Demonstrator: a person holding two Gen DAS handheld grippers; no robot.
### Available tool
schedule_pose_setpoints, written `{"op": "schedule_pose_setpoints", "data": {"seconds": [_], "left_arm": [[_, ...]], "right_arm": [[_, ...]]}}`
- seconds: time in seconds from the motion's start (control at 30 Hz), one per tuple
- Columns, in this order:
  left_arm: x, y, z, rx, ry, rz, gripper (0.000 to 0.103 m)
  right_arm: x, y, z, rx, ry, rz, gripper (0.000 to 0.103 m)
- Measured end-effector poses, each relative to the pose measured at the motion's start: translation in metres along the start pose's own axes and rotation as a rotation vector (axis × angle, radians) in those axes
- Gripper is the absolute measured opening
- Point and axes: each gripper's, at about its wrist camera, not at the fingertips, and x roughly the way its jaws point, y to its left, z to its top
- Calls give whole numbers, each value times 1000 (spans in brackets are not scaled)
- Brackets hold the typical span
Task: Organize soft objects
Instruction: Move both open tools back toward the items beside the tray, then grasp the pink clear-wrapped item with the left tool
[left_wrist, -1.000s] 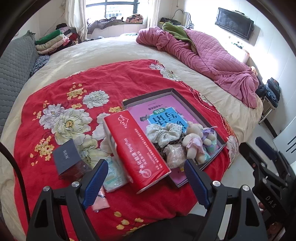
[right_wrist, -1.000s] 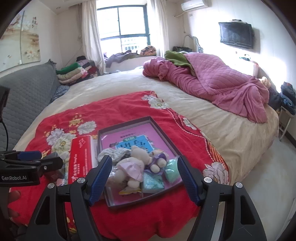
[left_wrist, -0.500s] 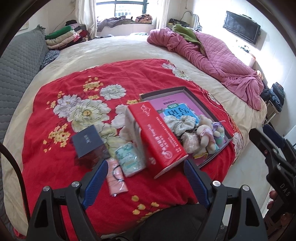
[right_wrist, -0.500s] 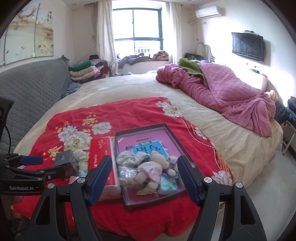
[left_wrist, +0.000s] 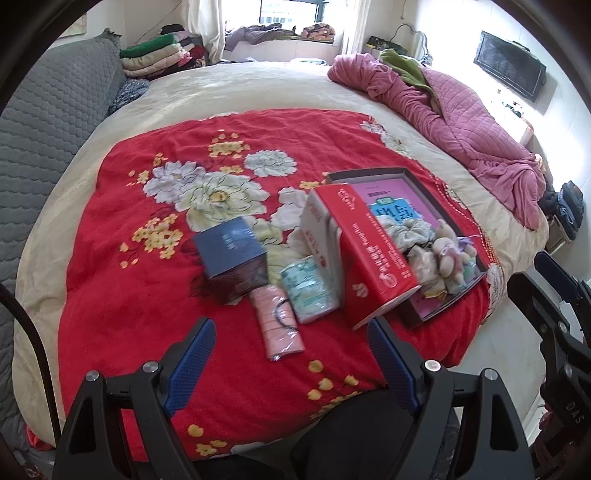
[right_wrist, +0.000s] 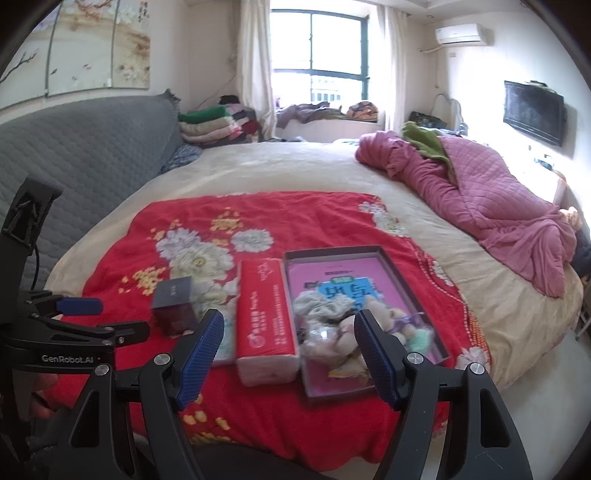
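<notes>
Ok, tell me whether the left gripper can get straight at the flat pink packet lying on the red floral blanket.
Probably yes. The left gripper is open and empty, and the flat pink packet lies just ahead of its fingertips on the red floral blanket, uncovered; only the pale green packet crowds one side.

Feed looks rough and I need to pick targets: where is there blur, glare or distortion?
Left wrist view: mostly sharp, the tissue pack readable, the window blown out, fisheye bending the bed's edges. Right wrist view: the toys in the tray and the dark box smeared, the window bright.
</notes>
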Motion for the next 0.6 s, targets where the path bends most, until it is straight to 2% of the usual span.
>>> {"op": "schedule_pose_setpoints", "data": {"seconds": [0.3, 0.6], "left_arm": [[15, 17, -17, -31, 47, 17, 84], [38, 24, -28, -51, 91, 8, 84]], "right_arm": [[9, 29, -9, -59, 35, 46, 74], [19, 38, -18, -86, 64, 59, 74]]}}
